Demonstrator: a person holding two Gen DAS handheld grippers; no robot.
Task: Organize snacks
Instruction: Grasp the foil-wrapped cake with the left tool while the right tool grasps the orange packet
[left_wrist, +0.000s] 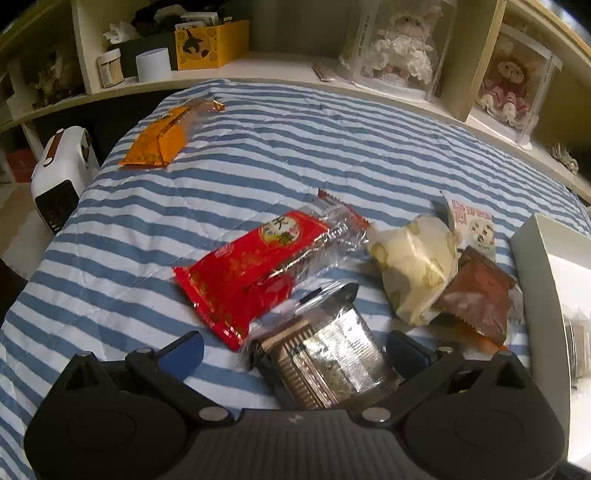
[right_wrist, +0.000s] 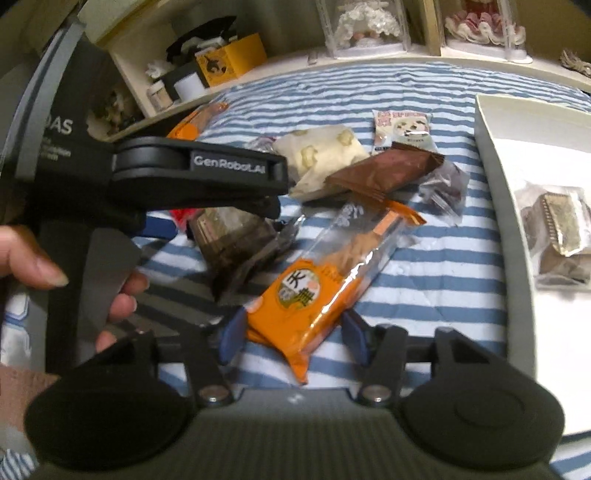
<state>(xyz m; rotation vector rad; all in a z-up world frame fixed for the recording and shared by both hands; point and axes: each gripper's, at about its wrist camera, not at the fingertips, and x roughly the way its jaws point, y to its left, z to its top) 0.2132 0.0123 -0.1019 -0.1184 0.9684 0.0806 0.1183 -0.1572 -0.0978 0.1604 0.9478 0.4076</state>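
- Left claw (left_wrist: 295, 350) spread wide, a clear-wrapped seaweed cracker packet (left_wrist: 325, 358) lying between its fingers — ungripped.
- Right claw (right_wrist: 293, 336) open around the orange foil snack packet (right_wrist: 314, 299), whose long axis points straight ahead.

Striped bed (left_wrist: 295, 147), snack packets (left_wrist: 255, 266), white box (right_wrist: 495, 147)

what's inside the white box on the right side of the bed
In the white box, clear packets holding a seaweed-style biscuit lie on its floor, seemingly stacked. What sits under them, and the box's right end, cannot be seen.
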